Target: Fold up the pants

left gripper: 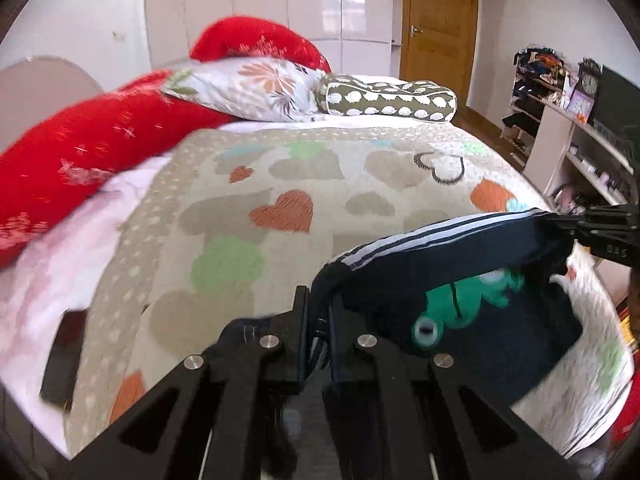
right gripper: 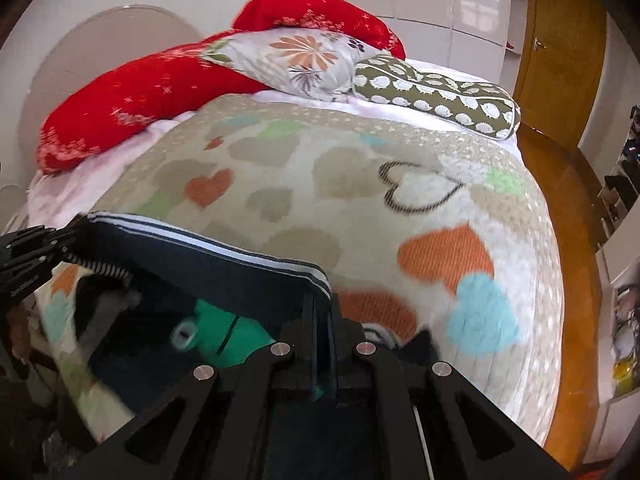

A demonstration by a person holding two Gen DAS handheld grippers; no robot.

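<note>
Both claws have the pants up off the bed, so the folding looks barely begun to me. The left gripper (left gripper: 318, 312) is pressed together on one end of the striped waistband, and the right gripper (right gripper: 322, 312) pinches the other end, with the band stretched taut between them. The navy track pants (left gripper: 460, 264), white stripes along the edge and a green frog patch on the front, hang below and just behind the fingertips, their lower part blurred and seemingly draped on the near edge of the heart-patterned blanket (left gripper: 280, 184). No crease or fold shows yet; laying them flat, bringing leg over leg and doubling them up all seem left to do.

Ahead of both claws, well apart, lie a red duvet (left gripper: 80, 148), a floral pillow (left gripper: 248, 88) and a spotted bolster (left gripper: 392, 100). As for containers, the only ones I can make out are open shelves (left gripper: 560, 120) off to the right of the left claw, crammed with clothes and small clutter too blurred to name
</note>
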